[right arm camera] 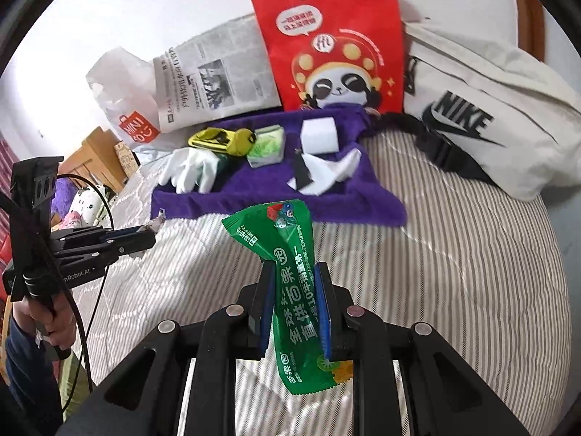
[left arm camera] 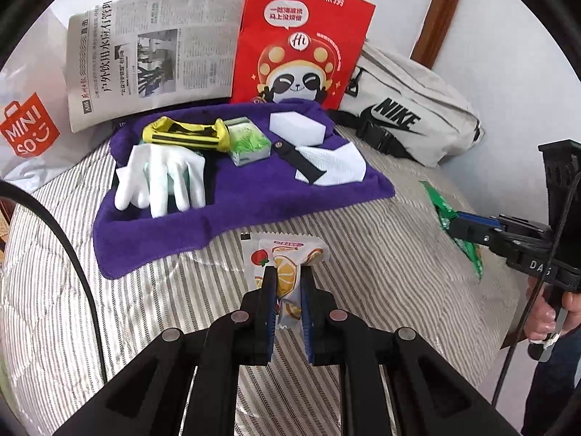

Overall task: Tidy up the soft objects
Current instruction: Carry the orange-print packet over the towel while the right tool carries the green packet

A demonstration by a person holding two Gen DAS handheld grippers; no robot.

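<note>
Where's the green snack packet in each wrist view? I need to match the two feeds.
Left wrist view: green snack packet at the right edge, pinched in the right claw above the striped bedding.
Right wrist view: bottom centre, green snack packet standing between the claw's fingers.
Shared landmark: the red panda bag behind the purple towel.

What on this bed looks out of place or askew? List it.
Nothing is spilled or damaged. The purple towel lies crooked, its near corner trailing over the striped bedding. On it, the white paper towel is crumpled under a black strap. The white gloves lie neatly beside them.
</note>
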